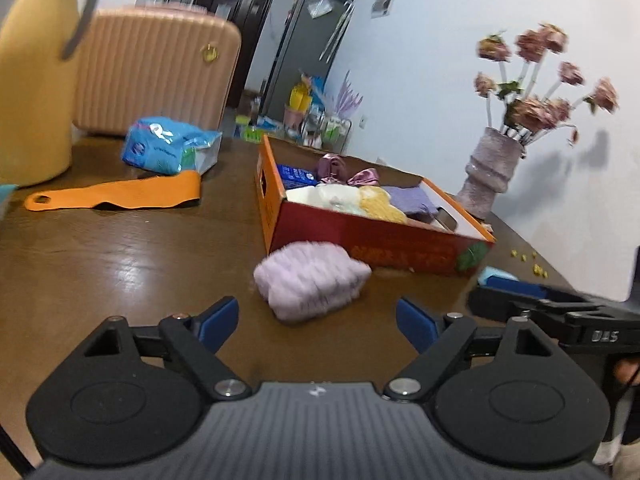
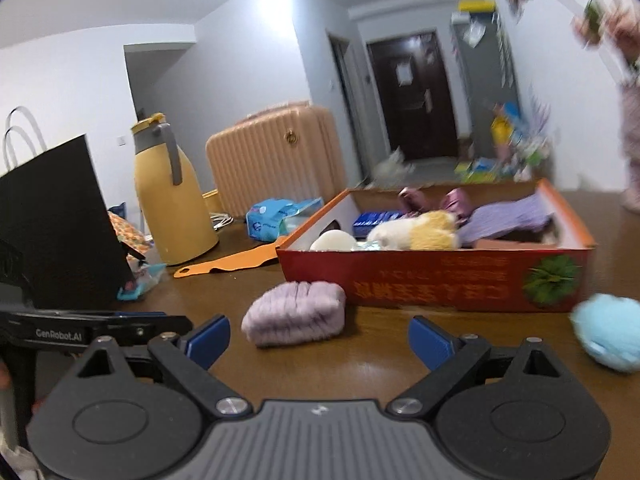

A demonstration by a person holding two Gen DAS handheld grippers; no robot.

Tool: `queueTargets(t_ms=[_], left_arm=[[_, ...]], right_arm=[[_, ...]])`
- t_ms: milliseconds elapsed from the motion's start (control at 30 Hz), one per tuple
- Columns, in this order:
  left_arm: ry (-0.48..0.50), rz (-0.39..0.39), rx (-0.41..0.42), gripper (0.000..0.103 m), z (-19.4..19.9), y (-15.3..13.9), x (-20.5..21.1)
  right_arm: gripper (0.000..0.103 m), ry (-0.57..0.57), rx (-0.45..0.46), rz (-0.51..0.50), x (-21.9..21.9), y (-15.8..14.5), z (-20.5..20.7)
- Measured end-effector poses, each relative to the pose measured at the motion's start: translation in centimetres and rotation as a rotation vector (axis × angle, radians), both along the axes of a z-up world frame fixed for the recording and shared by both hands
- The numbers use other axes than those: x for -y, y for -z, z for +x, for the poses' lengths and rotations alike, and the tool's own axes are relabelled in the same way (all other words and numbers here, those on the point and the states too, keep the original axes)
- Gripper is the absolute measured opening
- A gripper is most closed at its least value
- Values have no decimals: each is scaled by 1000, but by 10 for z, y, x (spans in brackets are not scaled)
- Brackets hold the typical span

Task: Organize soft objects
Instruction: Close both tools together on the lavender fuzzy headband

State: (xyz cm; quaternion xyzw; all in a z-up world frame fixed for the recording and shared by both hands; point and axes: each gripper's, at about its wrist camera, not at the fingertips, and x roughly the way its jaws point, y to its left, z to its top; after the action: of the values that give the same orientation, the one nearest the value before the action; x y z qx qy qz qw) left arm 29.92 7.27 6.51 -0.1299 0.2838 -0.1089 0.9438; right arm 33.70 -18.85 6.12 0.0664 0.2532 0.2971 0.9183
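A fluffy lilac soft pouch (image 1: 310, 284) lies on the brown table (image 1: 120, 264) just in front of a red and orange cardboard box (image 1: 372, 236). The box holds cream, yellow and purple soft things and satin scrunchies. My left gripper (image 1: 318, 322) is open and empty, just short of the pouch. My right gripper (image 2: 319, 340) is open and empty, with the same pouch (image 2: 294, 318) ahead of it, slightly left. A light blue plush (image 2: 610, 332) lies on the table to the right of the box (image 2: 436, 280).
A yellow thermos (image 2: 170, 196), a peach suitcase (image 2: 276, 160), a blue tissue pack (image 1: 168, 146) and an orange strap (image 1: 116, 196) are at the back left. A black paper bag (image 2: 60, 228) stands left. A vase of flowers (image 1: 488, 172) stands right of the box.
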Motion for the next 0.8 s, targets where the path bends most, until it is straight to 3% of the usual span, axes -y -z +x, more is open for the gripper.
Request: queueTargets(t_ms=[200, 300, 367, 433, 467, 533, 800], left_arm=[[-51, -98, -192, 76, 81, 27, -19], [-38, -181, -186, 73, 86, 43, -28], [-33, -196, -190, 68, 83, 43, -30], [-12, -250, -208, 60, 83, 46, -31], [-1, -260, -215, 50, 84, 48, -31], [3, -237, -206, 45, 82, 48, -26], [20, -128, -169, 38, 78, 45, -12]], right_arm=[[80, -43, -169, 24, -32, 26, 90], [63, -70, -187, 39, -41, 39, 107], [54, -110, -210, 65, -41, 45, 108], [41, -130, -212, 72, -44, 49, 108], [37, -136, -208, 73, -45, 51, 107], [29, -131, -207, 63, -47, 55, 106], [28, -131, -229, 73, -46, 61, 109]])
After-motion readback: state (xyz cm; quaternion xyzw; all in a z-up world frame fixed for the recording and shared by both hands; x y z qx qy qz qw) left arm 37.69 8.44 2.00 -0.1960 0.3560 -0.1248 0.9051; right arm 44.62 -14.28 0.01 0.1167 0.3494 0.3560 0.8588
